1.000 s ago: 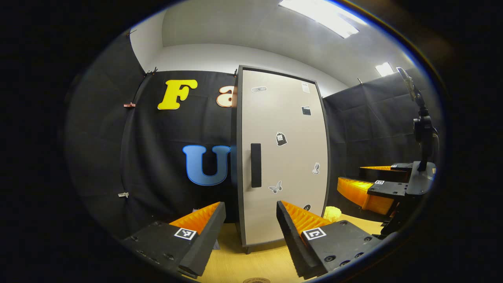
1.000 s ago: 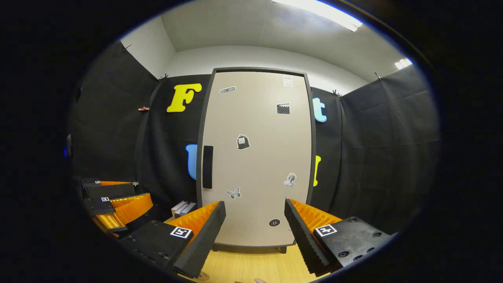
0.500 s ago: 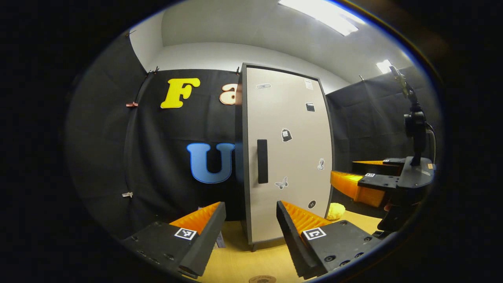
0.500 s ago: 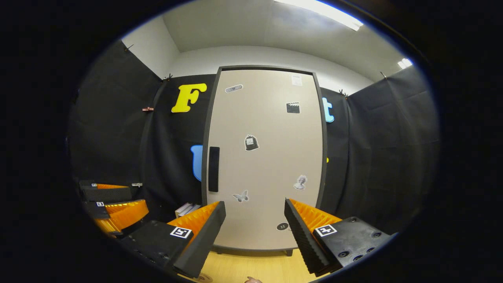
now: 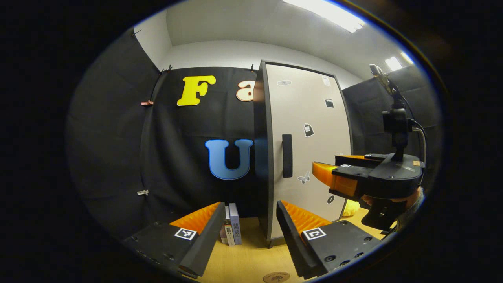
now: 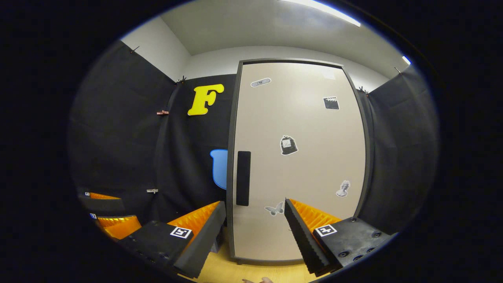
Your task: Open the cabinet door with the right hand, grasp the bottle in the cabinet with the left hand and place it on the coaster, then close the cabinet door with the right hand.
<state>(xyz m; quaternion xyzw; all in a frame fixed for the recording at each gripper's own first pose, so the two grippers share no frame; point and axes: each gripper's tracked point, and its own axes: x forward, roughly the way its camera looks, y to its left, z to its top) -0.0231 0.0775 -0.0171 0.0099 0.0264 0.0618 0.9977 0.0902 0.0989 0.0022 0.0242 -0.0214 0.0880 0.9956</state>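
Note:
A tall cabinet (image 6: 302,157) stands on the wooden table, its beige stickered door shut and hiding the inside. The dark vertical handle (image 6: 243,178) sits at the door's left edge. My right gripper (image 6: 254,226) is open and close in front of the door, with the handle just above and between its fingers. From the left gripper view, the right gripper (image 5: 326,167), held by a hand, points at the door right of the handle (image 5: 287,156). My left gripper (image 5: 249,226) is open and empty, back from the cabinet's left front corner. A round coaster (image 5: 276,277) lies just below it.
A few books (image 5: 232,230) stand against the cabinet's left side. A yellow object (image 5: 347,208) lies on the table by the cabinet's right foot. The left gripper (image 6: 112,214) appears low at the far left of the right gripper view. Black cloth walls close the booth.
My right gripper has moved closer to the door, and the handle now sits nearer between its fingers. The left gripper view has swung left, bringing the books into sight.

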